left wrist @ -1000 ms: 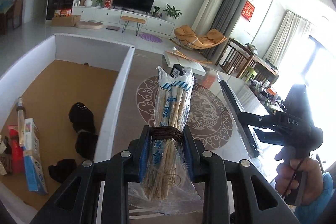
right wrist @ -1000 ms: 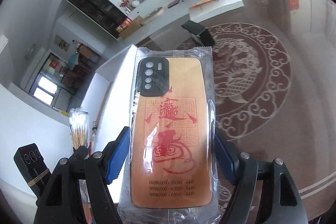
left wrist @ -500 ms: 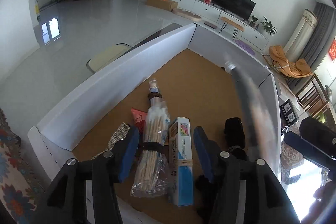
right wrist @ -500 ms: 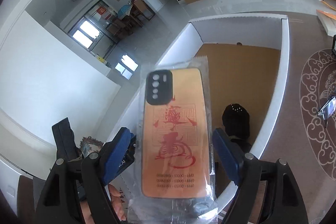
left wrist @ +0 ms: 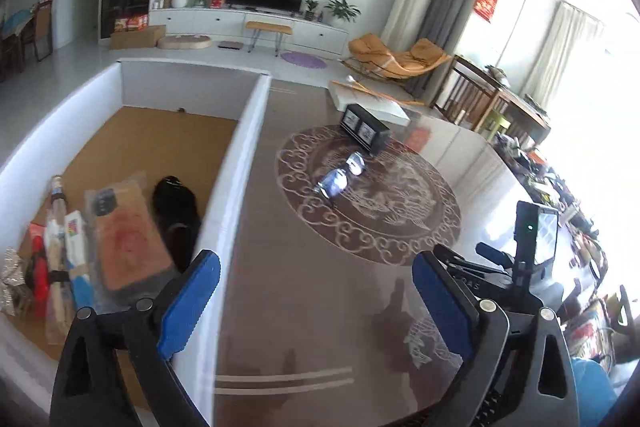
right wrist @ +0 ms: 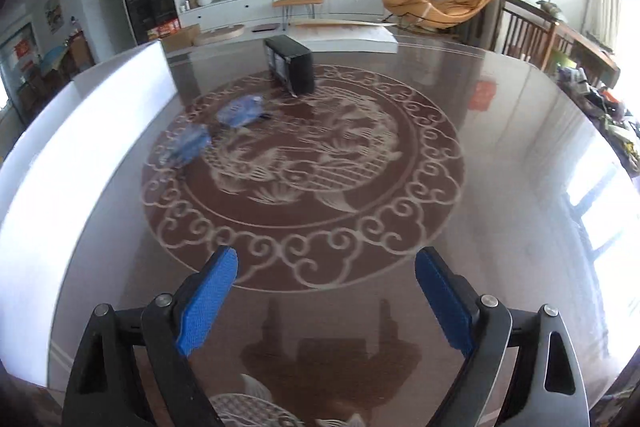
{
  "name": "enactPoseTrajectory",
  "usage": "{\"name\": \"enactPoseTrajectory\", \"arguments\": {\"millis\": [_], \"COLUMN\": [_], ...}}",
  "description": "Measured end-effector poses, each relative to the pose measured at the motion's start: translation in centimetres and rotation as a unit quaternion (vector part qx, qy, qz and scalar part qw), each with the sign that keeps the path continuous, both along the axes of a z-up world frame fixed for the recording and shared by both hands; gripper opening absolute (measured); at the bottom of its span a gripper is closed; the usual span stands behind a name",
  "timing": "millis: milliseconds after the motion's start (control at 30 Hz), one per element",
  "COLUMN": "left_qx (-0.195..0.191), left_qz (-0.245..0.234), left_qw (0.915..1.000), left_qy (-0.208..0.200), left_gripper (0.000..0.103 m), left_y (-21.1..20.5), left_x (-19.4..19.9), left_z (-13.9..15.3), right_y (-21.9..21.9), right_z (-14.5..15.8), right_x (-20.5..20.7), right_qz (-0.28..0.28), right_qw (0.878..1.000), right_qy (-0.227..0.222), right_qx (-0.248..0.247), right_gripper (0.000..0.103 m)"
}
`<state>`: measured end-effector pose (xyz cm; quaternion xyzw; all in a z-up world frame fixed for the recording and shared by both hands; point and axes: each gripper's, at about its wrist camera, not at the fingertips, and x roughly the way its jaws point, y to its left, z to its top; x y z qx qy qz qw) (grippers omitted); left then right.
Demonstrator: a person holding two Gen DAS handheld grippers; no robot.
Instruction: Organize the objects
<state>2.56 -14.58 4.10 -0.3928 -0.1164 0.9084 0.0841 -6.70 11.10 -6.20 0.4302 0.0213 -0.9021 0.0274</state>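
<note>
Glasses (right wrist: 216,137) are seen lying ahead-left of the emptied, wide-open right gripper (right wrist: 326,301), long axis diagonal, left gripper (left wrist: 316,301) likewise spread.

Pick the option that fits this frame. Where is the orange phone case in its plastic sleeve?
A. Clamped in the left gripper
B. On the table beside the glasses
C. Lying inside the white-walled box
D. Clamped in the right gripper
C: in the left wrist view the phone case lies on the brown floor of the box, while the left gripper and the right gripper are both open and hold nothing.
</note>
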Motion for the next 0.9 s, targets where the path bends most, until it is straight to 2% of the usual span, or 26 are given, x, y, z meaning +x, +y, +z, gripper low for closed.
{"name": "enactPoseTrajectory", "arguments": {"millis": [100,133,233,367,500,567,733,900], "left_qx": [-0.017,-0.033,-0.072,-0.119,-0.158,-0.166,-0.146,-0.142], "left_qz": [-0.042,-0.041,-0.021,0.008,0.015,0.010,0.021,0.031], "left_qw": [0.9982,0.9975,0.9949,0.9910,0.9853,0.9833,0.9868,0.9871], "left_qy": [-0.039,-0.047,-0.067,-0.062,-0.063,-0.074,-0.067,-0.068], "left_gripper": [0.098,0.098,0.098,0.098,0.098,0.099,0.103,0.103], "left_y": [5.2,6.3,8.1,8.5,8.6,8.5,8.3,8.1], "left_x": [-1.3,-1.9,-3.8,-4.9,-5.5,-6.0,-7.2,-8.5], "left_z": [-3.8,-5.2,-8.5,-10.2,-10.9,-11.4,-11.8,-11.9], "right_y": [4.8,5.7,7.3,6.8,6.0,5.7,6.6,6.6], "right_z": [-1.0,-1.3,-0.7,-1.2,-1.6,-1.6,-2.2,-2.4], "right_x": [0.9,1.1,1.0,0.5,0.3,0.4,0.1,0.0], "right_qz": [-0.038,-0.049,-0.066,-0.065,-0.057,-0.056,-0.070,-0.072], "right_qw": [0.999,0.998,0.998,0.998,0.998,0.998,0.997,0.997], "right_qy": [0.010,0.012,0.011,0.000,-0.005,-0.007,-0.022,-0.026], "right_qx": [0.028,0.031,-0.002,0.007,0.015,0.012,-0.007,-0.009], "right_gripper": [0.091,0.091,0.092,0.092,0.092,0.092,0.093,0.100]}}
